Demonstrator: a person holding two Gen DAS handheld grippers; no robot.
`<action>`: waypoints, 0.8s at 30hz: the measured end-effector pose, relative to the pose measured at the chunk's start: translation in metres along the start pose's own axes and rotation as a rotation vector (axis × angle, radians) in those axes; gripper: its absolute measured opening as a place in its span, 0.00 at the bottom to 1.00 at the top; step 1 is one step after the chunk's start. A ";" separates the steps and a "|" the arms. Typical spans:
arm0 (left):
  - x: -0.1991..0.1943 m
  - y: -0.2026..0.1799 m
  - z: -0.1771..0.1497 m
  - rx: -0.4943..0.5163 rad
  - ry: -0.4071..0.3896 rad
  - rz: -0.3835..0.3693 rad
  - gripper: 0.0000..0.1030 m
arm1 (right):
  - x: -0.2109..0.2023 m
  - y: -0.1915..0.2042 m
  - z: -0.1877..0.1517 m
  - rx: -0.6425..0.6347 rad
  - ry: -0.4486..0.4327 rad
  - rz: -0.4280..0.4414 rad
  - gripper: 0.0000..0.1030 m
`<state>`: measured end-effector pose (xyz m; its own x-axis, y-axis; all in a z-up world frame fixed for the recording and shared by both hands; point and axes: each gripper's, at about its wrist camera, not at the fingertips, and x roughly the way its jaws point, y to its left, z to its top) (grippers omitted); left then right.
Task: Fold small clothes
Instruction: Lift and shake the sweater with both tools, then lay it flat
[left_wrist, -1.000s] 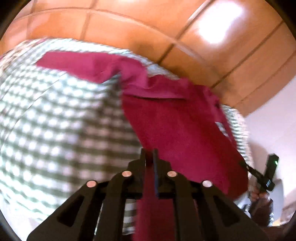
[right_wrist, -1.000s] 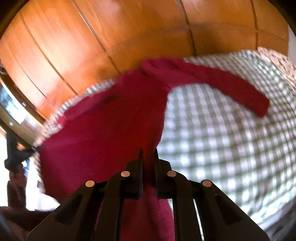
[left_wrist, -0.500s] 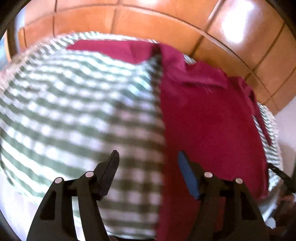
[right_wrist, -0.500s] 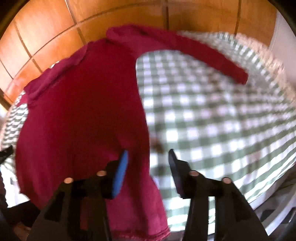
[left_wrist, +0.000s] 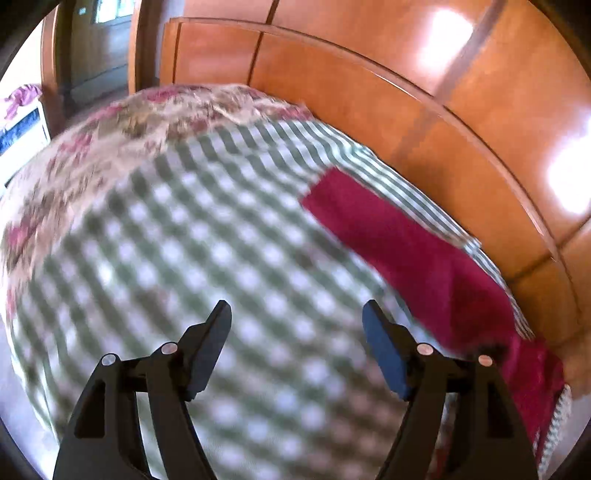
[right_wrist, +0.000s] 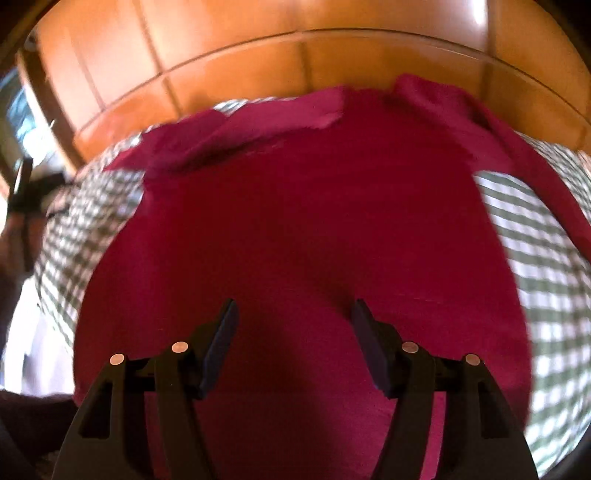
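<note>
A bed takes up most of both views, covered with a green-and-white checked sheet (left_wrist: 229, 258); at its far left end in the left wrist view lies a floral cover (left_wrist: 122, 136). Behind the bed runs a glossy orange-brown wooden headboard (left_wrist: 424, 110) with panelled wood above it, bright light patches reflected on the panels.

The dark red long-sleeved top (right_wrist: 295, 229) lies spread flat on the checked sheet, its neck end toward the headboard. In the right wrist view its body fills the middle of the frame, one sleeve folded across near the collar at the upper left and the other sleeve running off along the right edge. In the left wrist view only a sleeve of it shows, stretched out along the sheet beside the headboard, with the rest of the garment bunching toward the lower right corner.

The left hand-held gripper (left_wrist: 297, 354) hangs above bare checked sheet, well to the side of the sleeve; its jaws have just been opening and stand wide apart with nothing between them. The right hand-held gripper (right_wrist: 293, 347) hangs over the lower body of the top; its jaws have likewise just been opening, stand apart and clamp nothing, the red cloth lying flat beneath them
</note>
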<state>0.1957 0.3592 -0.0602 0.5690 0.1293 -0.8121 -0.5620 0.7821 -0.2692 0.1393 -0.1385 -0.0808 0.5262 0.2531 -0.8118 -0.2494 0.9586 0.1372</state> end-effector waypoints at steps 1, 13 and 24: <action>0.008 -0.002 0.010 0.008 -0.002 0.019 0.71 | 0.005 0.003 0.001 -0.009 0.004 -0.002 0.62; 0.087 -0.030 0.066 0.089 0.059 0.048 0.09 | 0.029 0.014 0.002 -0.016 0.007 0.020 0.96; -0.011 0.073 0.044 -0.125 -0.177 0.215 0.07 | 0.031 0.017 -0.002 -0.027 -0.031 -0.011 0.97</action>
<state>0.1756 0.4418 -0.0482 0.5184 0.3964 -0.7577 -0.7444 0.6453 -0.1717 0.1492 -0.1143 -0.1046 0.5537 0.2472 -0.7952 -0.2649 0.9576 0.1133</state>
